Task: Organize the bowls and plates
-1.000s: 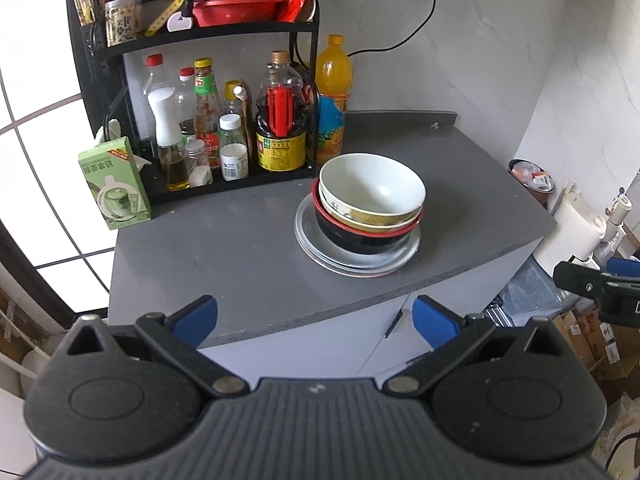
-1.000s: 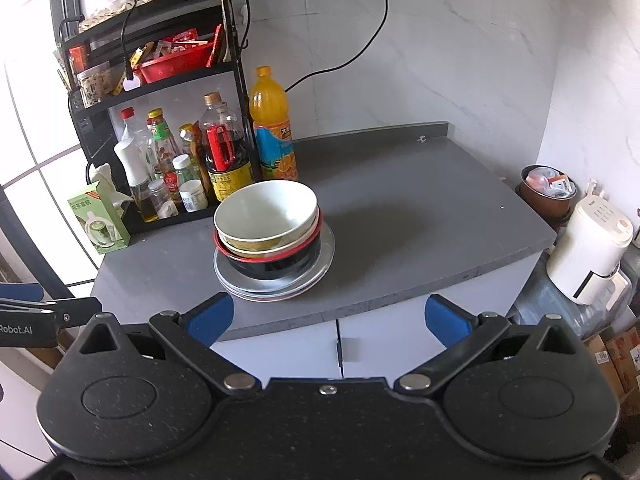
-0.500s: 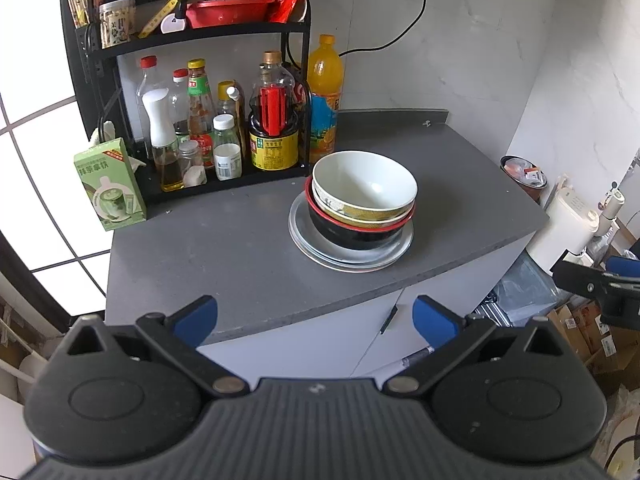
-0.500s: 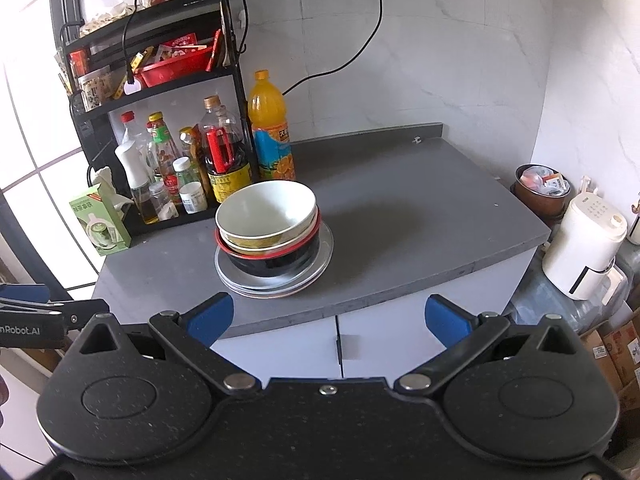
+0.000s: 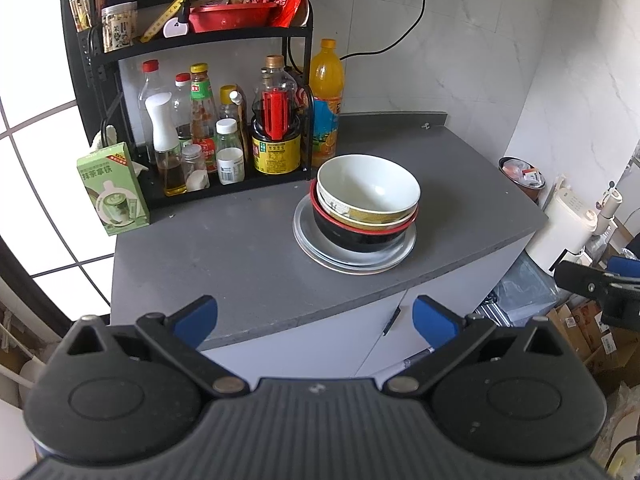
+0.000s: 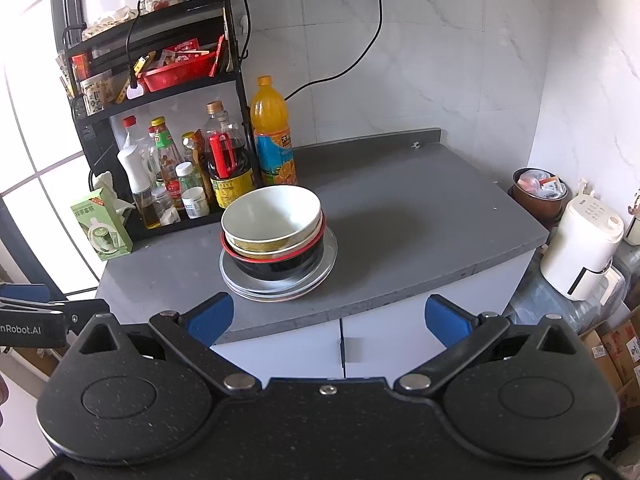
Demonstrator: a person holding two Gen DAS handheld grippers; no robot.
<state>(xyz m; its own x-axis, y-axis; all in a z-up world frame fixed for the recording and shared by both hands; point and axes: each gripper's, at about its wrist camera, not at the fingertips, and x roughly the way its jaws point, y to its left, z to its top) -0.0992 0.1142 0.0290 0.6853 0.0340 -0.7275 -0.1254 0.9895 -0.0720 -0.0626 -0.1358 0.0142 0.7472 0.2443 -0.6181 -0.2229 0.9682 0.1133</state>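
A grey countertop (image 5: pixel 240 248) carried everything, and the stacked dishes on it served as the landmark. The stack was a pile of flat silver plates (image 5: pixel 354 254) at the bottom, a black bowl with a red rim (image 5: pixel 360 234) on them, a gold-patterned bowl (image 5: pixel 360 216) nested in that, and a white bowl (image 5: pixel 368 188) on top, its inside bare. Behind and to the left of the stack stood a black wire rack (image 5: pixel 120 64); its lower tier was crowded with sauce and oil bottles (image 5: pixel 276 120), and its upper shelf held a red basket (image 5: pixel 232 16) filled with packets beside a jar (image 5: pixel 118 28). An orange drink bottle (image 5: pixel 326 100) stood just behind the stack, close to the rack's right post. A green carton (image 5: pixel 114 190) stood well to the left of the stack, near the counter's edge. Right of the stack the counter lay bare to its edge; beyond it, lower down, were a white kettle-like appliance (image 6: pixel 584 248) and a brown pot (image 6: pixel 538 192) holding wrappers.

The left gripper (image 5: pixel 314 318) hung spread wide and empty, off the counter's front edge, well short of the stack. The right gripper (image 6: pixel 326 316) was likewise spread and held nothing, also in front of the counter and apart from the stack. Nothing stood between either gripper and the dishes
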